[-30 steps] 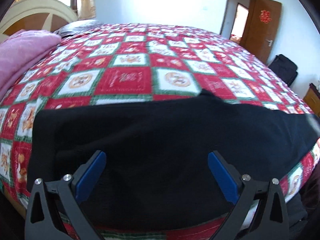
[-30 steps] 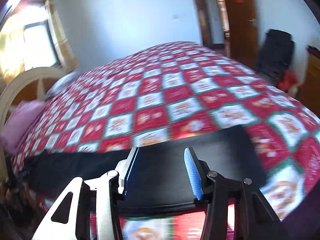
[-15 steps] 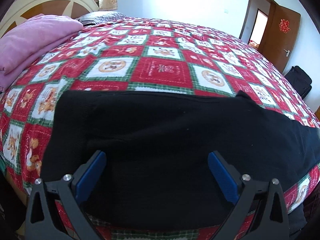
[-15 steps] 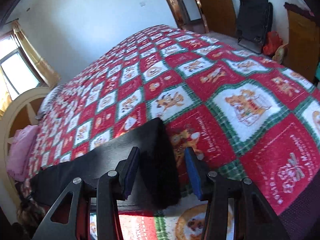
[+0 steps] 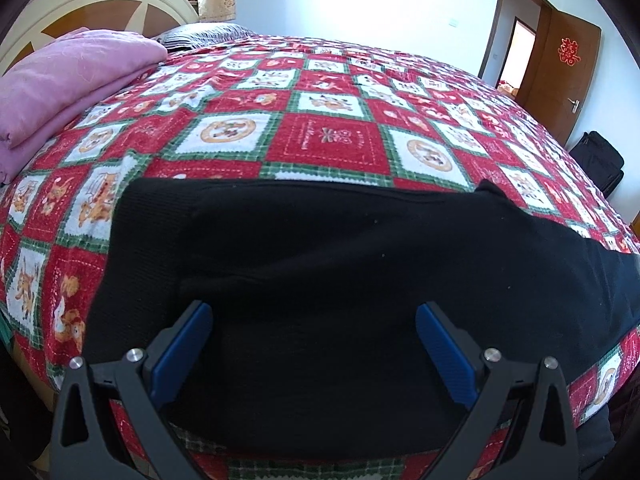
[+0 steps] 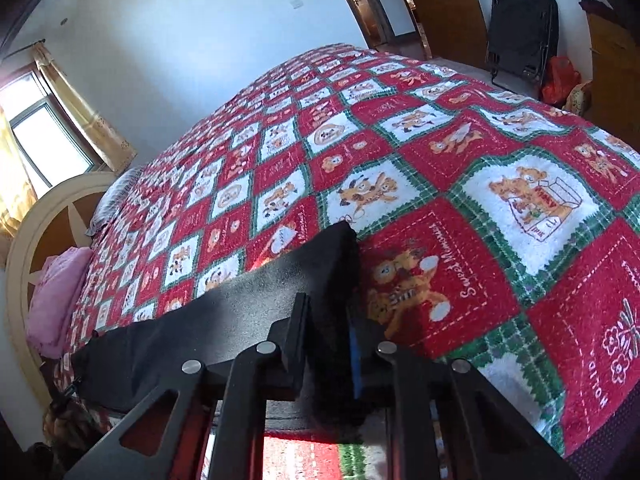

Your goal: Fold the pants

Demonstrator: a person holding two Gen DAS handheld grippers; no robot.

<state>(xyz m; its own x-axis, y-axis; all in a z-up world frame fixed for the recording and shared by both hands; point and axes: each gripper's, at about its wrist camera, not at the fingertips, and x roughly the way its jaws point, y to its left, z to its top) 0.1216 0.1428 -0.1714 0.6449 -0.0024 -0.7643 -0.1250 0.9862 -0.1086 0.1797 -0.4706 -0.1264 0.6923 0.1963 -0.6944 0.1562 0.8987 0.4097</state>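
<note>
Pants (image 5: pixel 340 264): one pair, black, matte knit-like cloth, laid flat as a long band across the lower half of the left wrist view, running from lower left toward the right edge; a ribbed strip at the left end; a small peak on the upper edge toward the right. In the right wrist view the pants (image 6: pixel 224 312) stretch from the lower centre to the lower left, their near end standing up in a thick fold at centre frame. Support: bedspread (image 5: pixel 328 140), red, white and green squares with bear figures, covering the bed under the pants. Left gripper (image 5: pixel 314 316): blue pads wide apart, poised over the cloth at bottom centre, pinching nothing. Right gripper (image 6: pixel 328 320): jaws have just been closing and now clamp the upright fold of the pants at lower centre. Other items: pink blanket (image 5: pixel 68 80), folded, upper left; headboard (image 5: pixel 92 8), cream and brown, upper left; black bag (image 6: pixel 520 28), upper right, on the floor; wooden door (image 5: pixel 560 76), open, upper right. Containers: contents of the bag cannot be told.
</note>
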